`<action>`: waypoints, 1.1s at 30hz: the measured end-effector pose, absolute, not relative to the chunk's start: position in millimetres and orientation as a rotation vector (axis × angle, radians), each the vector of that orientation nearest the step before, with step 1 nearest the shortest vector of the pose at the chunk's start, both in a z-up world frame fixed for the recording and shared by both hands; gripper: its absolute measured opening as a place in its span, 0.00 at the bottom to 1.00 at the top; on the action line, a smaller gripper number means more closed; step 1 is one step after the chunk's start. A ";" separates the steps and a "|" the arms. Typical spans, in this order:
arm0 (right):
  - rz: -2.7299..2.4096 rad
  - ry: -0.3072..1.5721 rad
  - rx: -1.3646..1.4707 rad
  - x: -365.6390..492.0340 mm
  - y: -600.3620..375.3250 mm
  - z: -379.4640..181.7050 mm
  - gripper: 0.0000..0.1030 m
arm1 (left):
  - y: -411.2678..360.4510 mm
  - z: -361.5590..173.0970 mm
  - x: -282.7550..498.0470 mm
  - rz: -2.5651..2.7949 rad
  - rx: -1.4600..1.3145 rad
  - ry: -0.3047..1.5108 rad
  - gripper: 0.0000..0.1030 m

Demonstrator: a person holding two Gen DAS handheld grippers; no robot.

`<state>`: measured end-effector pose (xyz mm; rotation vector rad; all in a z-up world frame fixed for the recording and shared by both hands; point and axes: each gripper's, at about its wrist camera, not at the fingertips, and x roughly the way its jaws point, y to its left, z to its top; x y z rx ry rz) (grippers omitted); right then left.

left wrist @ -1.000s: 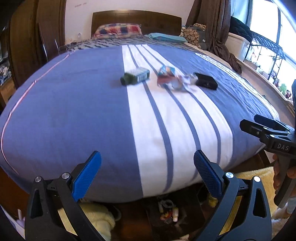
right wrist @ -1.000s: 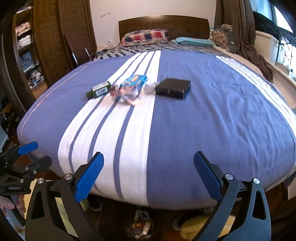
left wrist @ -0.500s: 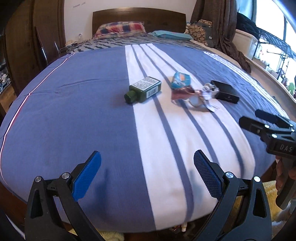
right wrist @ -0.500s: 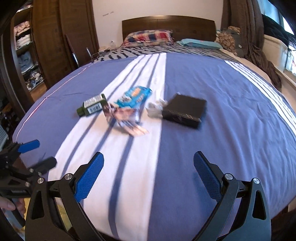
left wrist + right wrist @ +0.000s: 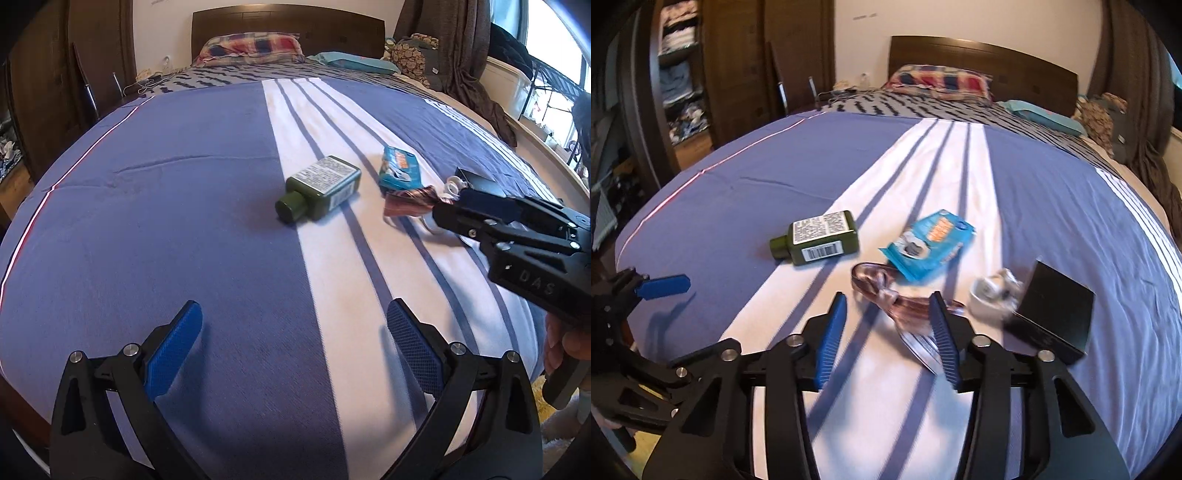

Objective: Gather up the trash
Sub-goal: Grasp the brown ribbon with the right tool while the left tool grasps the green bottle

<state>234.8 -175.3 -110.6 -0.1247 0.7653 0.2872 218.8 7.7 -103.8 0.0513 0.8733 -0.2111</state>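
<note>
Both tools have advanced over the bed since the earlier frames; right tool now narrowed but not closed, straddling the crumpled brown wrapper. Left tool wide apart, holding nothing. Green bottle, blue packet, black box lie nearby.

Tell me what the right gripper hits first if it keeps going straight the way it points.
Probably the crinkled brown wrapper: it lies between the open jaws of the right gripper, just ahead. Depth is blurred, so contact is unclear.
</note>
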 end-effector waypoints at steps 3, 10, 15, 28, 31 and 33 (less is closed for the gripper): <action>0.269 0.766 -0.155 241.1 -171.6 -113.9 0.28 | 7.5 -103.4 226.1 -0.213 0.053 0.876 0.92; 0.253 0.755 -0.166 249.1 -174.8 -111.4 0.12 | -0.7 -107.2 251.2 -0.238 0.039 0.893 0.92; 0.269 0.720 -0.118 247.0 -183.9 -98.2 0.09 | -11.2 -108.1 276.7 -0.245 0.053 0.897 0.92; 0.249 0.668 -0.067 248.2 -210.1 -72.3 0.09 | -34.4 -116.3 336.2 -0.271 0.083 0.919 0.84; 0.243 0.673 -0.059 245.6 -215.0 -76.1 0.09 | -37.4 -118.3 340.5 -0.280 0.084 0.925 0.69; 0.236 0.676 -0.055 243.1 -218.2 -77.8 0.09 | -38.5 -118.3 338.9 -0.287 0.085 0.922 0.60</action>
